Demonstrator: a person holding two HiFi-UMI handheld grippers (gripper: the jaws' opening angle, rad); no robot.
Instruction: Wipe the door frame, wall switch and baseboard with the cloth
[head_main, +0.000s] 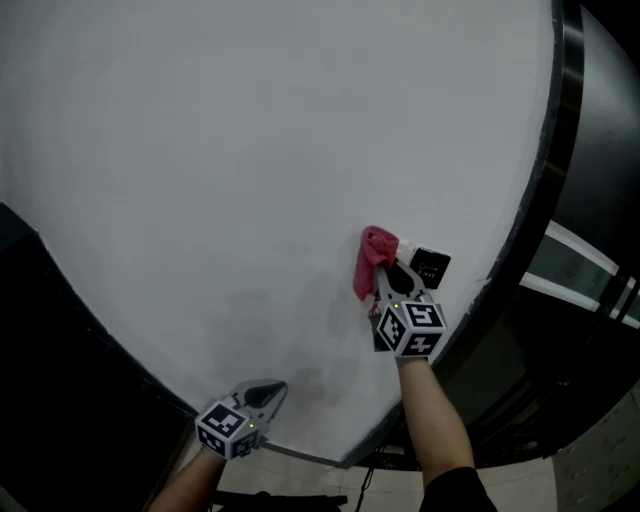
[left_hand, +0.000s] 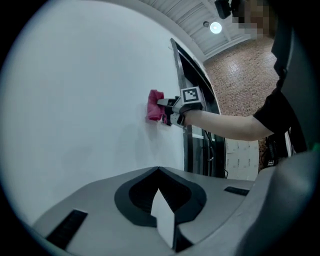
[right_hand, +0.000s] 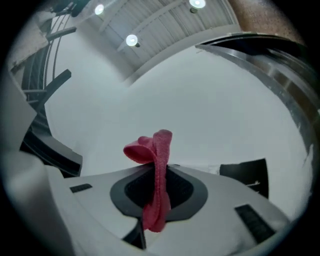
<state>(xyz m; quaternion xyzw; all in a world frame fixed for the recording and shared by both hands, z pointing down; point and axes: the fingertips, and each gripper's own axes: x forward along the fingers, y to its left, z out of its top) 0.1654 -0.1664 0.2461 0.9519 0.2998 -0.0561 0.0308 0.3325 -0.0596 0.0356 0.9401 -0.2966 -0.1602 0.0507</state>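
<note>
Head view: the right gripper holds a crumpled pink cloth against the white wall, with the black square wall switch at its 3 o'clock.
Left gripper view: the left gripper has its jaws together and is empty.
Right gripper view: jaws clamped on the cloth.

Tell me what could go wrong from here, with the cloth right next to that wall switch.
1. The right gripper holds the cloth as a narrow bunched fold, so the hard jaws, rather than fabric, might scrape the wall.
2. The switch sits just beside the gripper, so a firm wipe could toggle it.
3. Part of the cloth pokes loosely past the jaws, so it might snag or pull out under pressure.
</note>
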